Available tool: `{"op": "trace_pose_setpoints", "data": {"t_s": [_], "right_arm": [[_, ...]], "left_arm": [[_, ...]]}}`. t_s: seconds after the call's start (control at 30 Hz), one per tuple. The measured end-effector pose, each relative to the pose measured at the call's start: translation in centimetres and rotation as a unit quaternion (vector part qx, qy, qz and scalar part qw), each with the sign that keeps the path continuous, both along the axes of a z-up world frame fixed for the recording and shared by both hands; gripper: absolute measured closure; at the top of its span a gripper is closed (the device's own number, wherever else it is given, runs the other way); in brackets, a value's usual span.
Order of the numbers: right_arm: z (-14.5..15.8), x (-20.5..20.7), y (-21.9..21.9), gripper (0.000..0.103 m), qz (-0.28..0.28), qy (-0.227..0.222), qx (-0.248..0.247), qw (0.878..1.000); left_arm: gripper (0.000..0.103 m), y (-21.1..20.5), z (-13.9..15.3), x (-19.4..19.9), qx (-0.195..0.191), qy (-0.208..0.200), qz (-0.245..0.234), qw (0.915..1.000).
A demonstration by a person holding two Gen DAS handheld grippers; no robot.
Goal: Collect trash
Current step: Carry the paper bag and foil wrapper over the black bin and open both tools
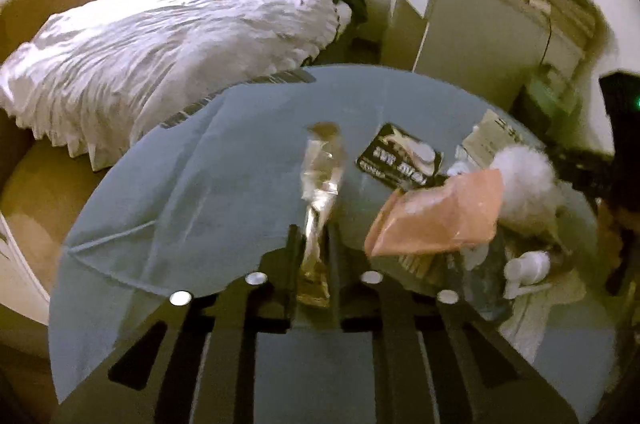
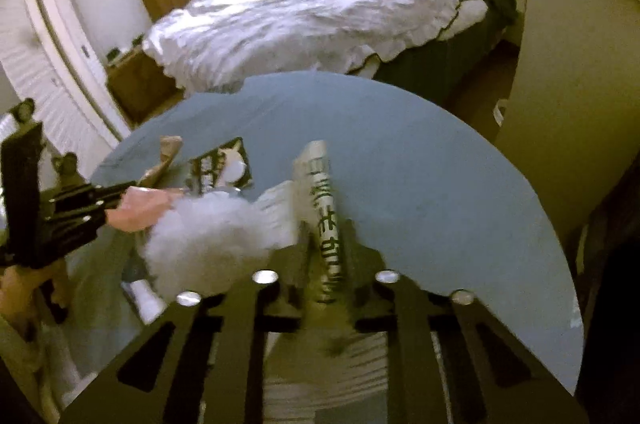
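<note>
My left gripper [image 1: 314,248] is shut on a crumpled clear-and-gold plastic wrapper [image 1: 322,180], held above the blue-covered table [image 1: 180,192]. My right gripper [image 2: 326,244] is shut on a folded white paper packet with dark printed characters [image 2: 320,192]. On the table lie a black printed wrapper [image 1: 400,156], an orange-pink plastic bag [image 1: 440,212] and a white fluffy wad [image 1: 528,180]. In the right wrist view the fluffy wad [image 2: 208,232] sits left of my fingers, with the black wrapper [image 2: 220,164] behind it. The left gripper's body [image 2: 48,212] shows at the far left.
A bed with rumpled white bedding [image 1: 160,64] stands beyond the table. A beige cabinet [image 1: 480,36] with toys on top is at the back right. A white cup [image 1: 528,264] and papers lie at the table's right side.
</note>
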State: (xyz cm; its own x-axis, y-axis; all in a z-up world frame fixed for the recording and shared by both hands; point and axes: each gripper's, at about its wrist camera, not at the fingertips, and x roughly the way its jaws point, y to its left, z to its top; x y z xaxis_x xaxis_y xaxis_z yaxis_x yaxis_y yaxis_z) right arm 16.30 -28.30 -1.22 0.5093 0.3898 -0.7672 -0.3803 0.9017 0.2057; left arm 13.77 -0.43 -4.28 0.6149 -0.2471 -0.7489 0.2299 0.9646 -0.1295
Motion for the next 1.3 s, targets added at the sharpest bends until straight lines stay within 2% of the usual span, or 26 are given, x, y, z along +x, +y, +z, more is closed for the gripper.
{"op": "trace_pose_setpoints", "data": {"t_s": [0.27, 0.5, 0.7, 0.87, 1.03, 1.2, 1.3], "right_arm": [[3.3, -1.7, -3.0, 0.095, -0.024, -0.036, 0.061, 0.997], [6.9, -3.8, -8.1, 0.095, -0.073, -0.1, 0.088, 0.988], [8.6, -6.8, -17.2, 0.095, -0.171, -0.154, 0.077, 0.97], [8.7, -9.2, -25.5, 0.095, -0.26, -0.167, 0.065, 0.949], [7.1, -11.6, -32.3, 0.095, -0.326, -0.167, 0.057, 0.929], [4.6, -13.0, -36.4, 0.095, -0.358, -0.153, 0.063, 0.919], [3.2, -13.6, -37.9, 0.095, -0.373, -0.147, 0.07, 0.913]], "left_arm": [[0.091, 0.9, 3.2, -2.9, -0.032, -0.05, 0.012, 0.9982], [0.091, -3.3, 7.2, -3.4, -0.061, -0.082, -0.034, 0.9941], [0.091, -12.3, 9.6, -1.8, -0.1, -0.095, -0.114, 0.9839], [0.091, -22.4, 10.4, -0.6, -0.125, -0.096, -0.197, 0.9677], [0.091, -31.8, 9.3, 0.1, -0.146, -0.067, -0.262, 0.9516], [0.091, -38.1, 7.4, 0.5, -0.141, -0.035, -0.295, 0.9445], [0.091, -40.3, 6.5, 0.7, -0.135, -0.024, -0.305, 0.9423]]}}
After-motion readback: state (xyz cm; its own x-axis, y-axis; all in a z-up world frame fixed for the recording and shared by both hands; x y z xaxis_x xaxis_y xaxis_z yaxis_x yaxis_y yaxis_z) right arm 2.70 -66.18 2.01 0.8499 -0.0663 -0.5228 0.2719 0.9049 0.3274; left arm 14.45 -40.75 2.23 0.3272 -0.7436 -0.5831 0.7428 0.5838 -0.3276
